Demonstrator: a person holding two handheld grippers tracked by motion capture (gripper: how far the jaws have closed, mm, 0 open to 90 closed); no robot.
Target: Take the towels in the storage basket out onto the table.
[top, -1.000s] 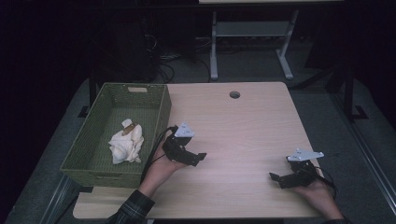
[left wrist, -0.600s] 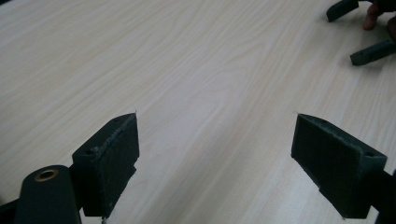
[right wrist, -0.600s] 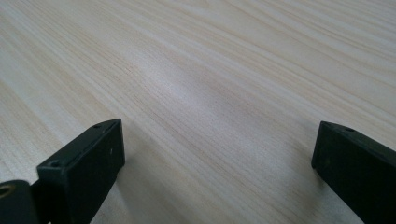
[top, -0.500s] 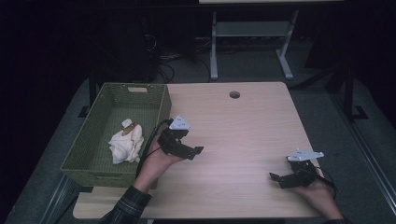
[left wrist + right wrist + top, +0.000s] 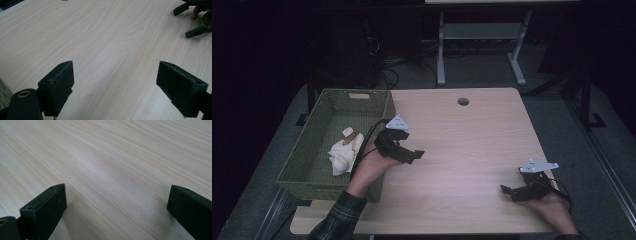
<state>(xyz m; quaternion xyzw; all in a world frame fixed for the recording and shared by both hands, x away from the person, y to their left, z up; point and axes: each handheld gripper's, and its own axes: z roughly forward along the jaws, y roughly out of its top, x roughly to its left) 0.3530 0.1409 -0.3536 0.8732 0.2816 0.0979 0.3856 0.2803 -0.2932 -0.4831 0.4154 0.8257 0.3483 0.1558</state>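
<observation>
**Left gripper empty beside basket, cloth inside**

Currently, the left gripper (image 5: 404, 150) is held above the surface (image 5: 472, 145), just beside the right wall of the green basket (image 5: 307, 160). Its fingers (image 5: 58, 83) are spread wide with nothing between them, as seen in the left gripper view. The right gripper (image 5: 519, 192) is rested low near the front right corner of the surface, well apart from the basket; its fingers (image 5: 47, 207) are likewise spread and empty.

The white cloth (image 5: 343, 152) is found crumpled inside the basket, toward its right side, with a small brownish thing on top that cannot be identified.

Judged step: a reach for the cloth, or a retreat from it; which of the two cannot be told. If a reach is meant, the left gripper should be swung over the basket wall with fingers kept spread, lowered onto a raised fold, and closed only once fabric sits between both pads. The wall should be cleared, not clipped.

Counts: one basket, one cloth, two grippers, one round hole (image 5: 463, 101) in the surface.
</observation>
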